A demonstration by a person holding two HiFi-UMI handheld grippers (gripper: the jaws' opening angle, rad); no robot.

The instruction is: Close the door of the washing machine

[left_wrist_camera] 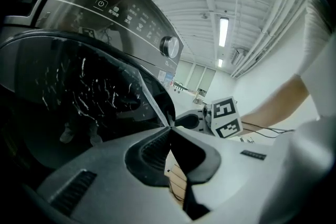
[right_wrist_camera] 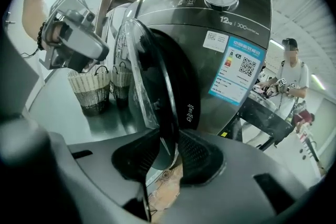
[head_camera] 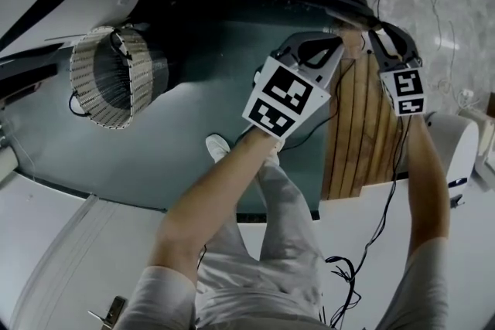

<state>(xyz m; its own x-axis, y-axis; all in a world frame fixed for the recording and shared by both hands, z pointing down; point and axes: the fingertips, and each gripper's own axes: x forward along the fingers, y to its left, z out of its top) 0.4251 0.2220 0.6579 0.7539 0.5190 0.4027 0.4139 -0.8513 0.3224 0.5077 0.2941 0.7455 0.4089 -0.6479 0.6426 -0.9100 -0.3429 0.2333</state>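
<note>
Closest to the person, two grippers are held out at arm's length. On the left gripper (left_wrist_camera: 169,128) the fingers (left_wrist_camera: 151,152) are pressed together with nothing between them. Their tips lie right at the glass edge of the door (right_wrist_camera: 164,86), though contact cannot be confirmed. On the right gripper (right_wrist_camera: 169,136) the fingers (right_wrist_camera: 200,156) are spread wide, and the door's dark rim is straddled by them without being pinched. Just beyond, the door is seen ajar, swung out from the front of the washing machine (right_wrist_camera: 220,44). Wicker baskets (right_wrist_camera: 90,89) are set on the floor (right_wrist_camera: 58,107) farther off to the left. The door is judged stiff and fairly heavy, though free on its hinge. Its domed glass is judged smooth and slippery and is best left alone. The rim at the free edge is judged the place to be pushed, firmly enough for the latch to be caught.
</note>
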